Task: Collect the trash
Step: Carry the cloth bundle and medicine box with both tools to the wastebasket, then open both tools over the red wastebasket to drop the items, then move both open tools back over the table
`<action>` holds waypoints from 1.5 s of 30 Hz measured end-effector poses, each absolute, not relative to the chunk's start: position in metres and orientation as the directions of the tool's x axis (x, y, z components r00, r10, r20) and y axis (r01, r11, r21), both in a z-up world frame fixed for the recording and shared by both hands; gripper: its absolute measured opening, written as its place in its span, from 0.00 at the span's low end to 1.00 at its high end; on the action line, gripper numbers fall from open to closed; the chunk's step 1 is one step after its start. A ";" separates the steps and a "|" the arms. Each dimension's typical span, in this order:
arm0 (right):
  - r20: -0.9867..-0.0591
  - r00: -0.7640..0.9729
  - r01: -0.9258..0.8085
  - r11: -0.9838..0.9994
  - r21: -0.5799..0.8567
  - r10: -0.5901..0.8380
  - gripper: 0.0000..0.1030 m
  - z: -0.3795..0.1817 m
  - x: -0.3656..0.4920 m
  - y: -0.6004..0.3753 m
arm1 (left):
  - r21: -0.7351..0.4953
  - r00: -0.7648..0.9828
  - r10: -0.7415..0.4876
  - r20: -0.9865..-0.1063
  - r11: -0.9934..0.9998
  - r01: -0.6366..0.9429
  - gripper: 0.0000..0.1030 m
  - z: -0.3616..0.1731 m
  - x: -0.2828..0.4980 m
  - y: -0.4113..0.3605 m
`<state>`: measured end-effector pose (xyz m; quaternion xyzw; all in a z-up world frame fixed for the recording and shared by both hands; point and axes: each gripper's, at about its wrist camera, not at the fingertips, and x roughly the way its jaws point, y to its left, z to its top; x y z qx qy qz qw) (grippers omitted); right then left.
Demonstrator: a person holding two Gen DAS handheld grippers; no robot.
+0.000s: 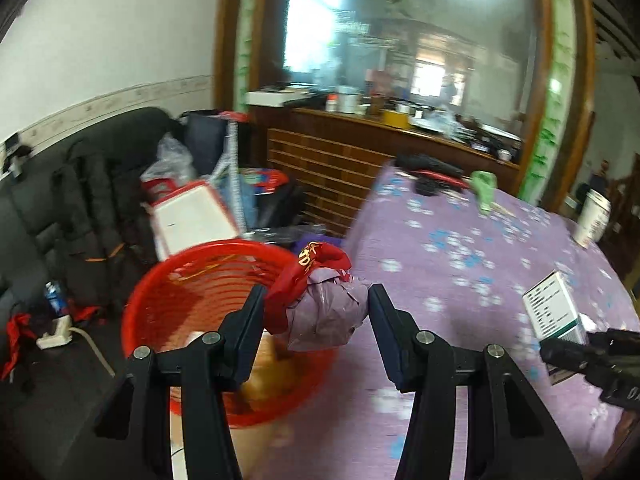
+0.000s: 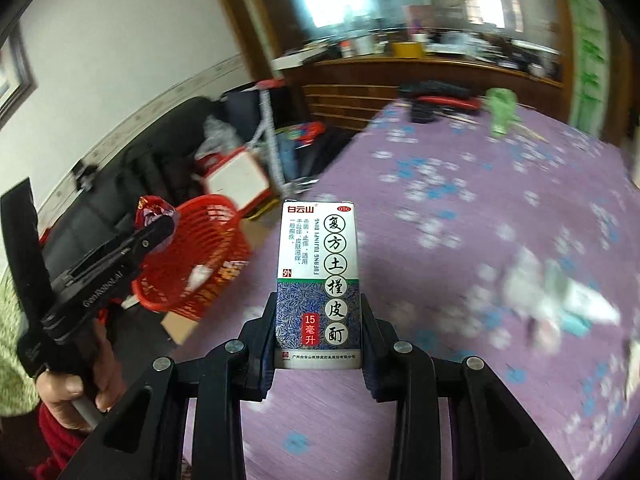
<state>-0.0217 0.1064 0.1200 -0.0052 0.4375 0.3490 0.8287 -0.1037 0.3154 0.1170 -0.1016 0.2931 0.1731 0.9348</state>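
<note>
My left gripper (image 1: 318, 312) is shut on a crumpled wad of red and lilac wrapper (image 1: 324, 316), held over the near edge of the table beside a red plastic basket (image 1: 172, 300). The basket holds a few scraps. In the right wrist view the left gripper (image 2: 160, 228) hangs at the rim of the basket (image 2: 208, 264) with the wrapper (image 2: 150, 208) at its tip, and a hand (image 2: 72, 392) grips its handle. My right gripper (image 2: 318, 320) is shut on an upright white, green and blue medicine box (image 2: 318, 276). The box (image 1: 554, 310) also shows at the right of the left wrist view.
The table wears a purple flowered cloth (image 1: 460, 280). On it lie a blurred white and green paper wad (image 2: 560, 296), a green object (image 1: 484, 188), black and red items (image 1: 432, 172) and a paper cup (image 1: 592, 216). A cluttered black sofa (image 1: 80, 184) stands behind the basket.
</note>
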 end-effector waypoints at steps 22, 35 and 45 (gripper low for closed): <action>-0.729 0.163 -0.672 0.615 0.412 0.665 0.50 0.100 0.014 0.287 | -0.111 0.700 0.315 -0.641 0.864 -0.491 0.67 0.080 -0.115 0.404; -0.705 0.262 -0.623 0.673 0.398 0.659 0.51 0.113 -0.008 0.181 | -0.117 0.748 0.243 -0.617 0.912 -0.393 0.68 0.093 -0.112 0.351; -0.684 0.337 -0.481 0.743 0.465 0.646 0.51 0.104 -0.014 0.048 | -0.055 0.757 0.136 -0.639 0.974 -0.221 0.68 0.097 -0.082 0.252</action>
